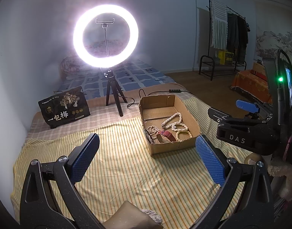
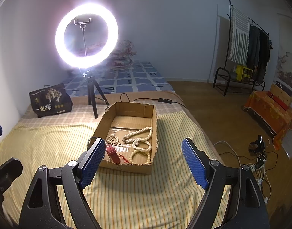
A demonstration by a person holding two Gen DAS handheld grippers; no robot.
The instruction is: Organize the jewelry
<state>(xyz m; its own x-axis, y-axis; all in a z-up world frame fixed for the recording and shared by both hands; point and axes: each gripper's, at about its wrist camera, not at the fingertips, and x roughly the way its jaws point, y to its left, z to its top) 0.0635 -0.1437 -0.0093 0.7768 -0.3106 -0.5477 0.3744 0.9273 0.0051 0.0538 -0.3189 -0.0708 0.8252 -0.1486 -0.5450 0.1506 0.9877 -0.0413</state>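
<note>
Hovering above the striped yellow cloth (image 1: 127,171), the left gripper (image 1: 147,156) has its blue-padded fingers (image 1: 85,158) spread wide apart with nothing between them, aimed toward the near end of the cardboard box (image 1: 172,147). The right gripper (image 2: 144,162) is likewise spread wide and holding nothing, hanging just short of the box's near wall (image 2: 127,168), its left pad overlapping the box's near-left corner in that view. Seen from the left wrist camera, the right gripper (image 1: 247,106) sits off to the right of the box, and its black body carries the letters "DAS" (a green indicator glows above it).

Inside the open box lie several strands of cream beads (image 2: 140,139): a long looped necklace toward the far side and smaller bead loops nearer the front. A red watch strap (image 2: 112,152) lies at the near-left corner beside them, with a thin red piece just to its right and a dark ring-shaped item against the left wall (too small to identify).

Behind the box stands a lit ring light (image 1: 106,36) on a small black tripod, its cable trailing across the bed. To its left a black bag (image 1: 64,107) stands upright, printed with "一包梅" in white. A clothes rack (image 1: 226,32) stands against the far wall.
</note>
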